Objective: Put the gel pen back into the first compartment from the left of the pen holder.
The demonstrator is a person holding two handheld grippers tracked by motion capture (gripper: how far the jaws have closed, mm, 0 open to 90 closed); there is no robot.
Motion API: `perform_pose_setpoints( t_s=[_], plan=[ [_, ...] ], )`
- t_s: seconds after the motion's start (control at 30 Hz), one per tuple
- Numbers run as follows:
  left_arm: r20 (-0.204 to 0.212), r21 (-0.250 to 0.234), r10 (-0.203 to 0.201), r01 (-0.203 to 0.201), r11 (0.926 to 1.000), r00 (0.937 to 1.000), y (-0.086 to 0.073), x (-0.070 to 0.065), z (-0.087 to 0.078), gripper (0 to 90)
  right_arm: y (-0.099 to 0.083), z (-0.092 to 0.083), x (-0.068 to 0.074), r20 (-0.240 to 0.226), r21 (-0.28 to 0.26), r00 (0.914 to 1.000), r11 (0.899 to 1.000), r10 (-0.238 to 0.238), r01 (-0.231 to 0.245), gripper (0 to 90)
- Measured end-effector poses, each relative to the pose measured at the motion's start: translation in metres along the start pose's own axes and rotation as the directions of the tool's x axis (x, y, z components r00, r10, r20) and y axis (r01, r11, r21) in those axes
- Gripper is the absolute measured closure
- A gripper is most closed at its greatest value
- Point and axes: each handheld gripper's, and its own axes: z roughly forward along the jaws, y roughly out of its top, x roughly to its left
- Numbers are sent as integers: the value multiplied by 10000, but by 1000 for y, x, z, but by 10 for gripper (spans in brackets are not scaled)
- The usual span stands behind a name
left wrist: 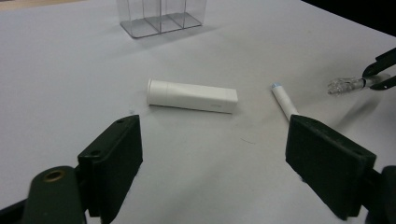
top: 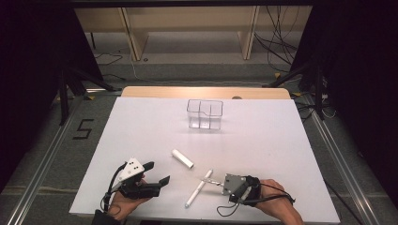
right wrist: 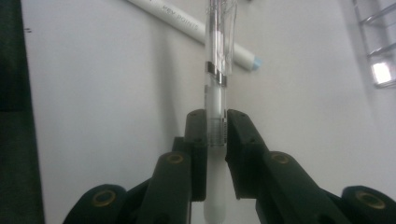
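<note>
While both hands rest at the near edge of the table (top: 141, 117), status reads as follows:

Left hand (top: 123, 202): palm under gripper body, forearm in from bottom of high view, wrist approx. level.
Left gripper (top: 157, 172): jaws spread wide, nothing btw. them; points toward table centre, aimed at the white tube (left wrist: 192, 95).
Right hand (top: 277, 199): low at near-right edge, wrist turned inward so gripper points left across the table.
Right gripper (right wrist: 216, 133): jaws pinching the clear pen (right wrist: 217, 60) across its barrel; pads pressed on both sides.
Clear pen, position: in right gripper, just off the tabletop, above the white marker (right wrist: 187, 28) where they cross in high view.
Clear pen, axis: long axis in line w/ the jaws; one end sticks out ahead of the jaws, other end runs back btw. them.
White marker: flat on table, diagonal, blue-tipped end nearer the right gripper.
White tube: flat on table, btw. the grippers and the clear organizer (top: 204, 114); well apart from both.
Clear organizer: upright, far-centre of table.
</note>
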Motion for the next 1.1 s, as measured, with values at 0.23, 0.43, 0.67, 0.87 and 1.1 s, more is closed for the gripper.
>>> perform_pose_setpoints(
  t_s=[0.23, 0.43, 0.67, 0.87, 1.1],
  plan=[
    [330, 291, 15, -25, 9996, 9995, 2, -4, 2, 184, 11, 0, 17, 1706, 25, 9699, 9844, -1736, 1758, 797],
    [718, 586, 240, -282, 9979, 9971, 7, -8, 4, 189, 17, 0, 26, 2556, 48, 9354, 9679, -2441, 2513, 797],
    [1035, 671, 311, -381, 9970, 9941, 18, -14, 4, 197, 20, 2, 34, 3057, 284, 9029, 9508, -3022, 3086, 797],
    [1460, 922, 732, -873, 9919, 9866, 34, -24, 10, 199, 24, 2, 40, 3661, 608, 8544, 9257, -3687, 3734, 798],
    [1982, 1378, 1289, -1578, 9778, 9717, 54, -36, 19, 213, 30, 3, 52, 4223, 1136, 7793, 8799, -4630, 4613, 798]
  ],
)
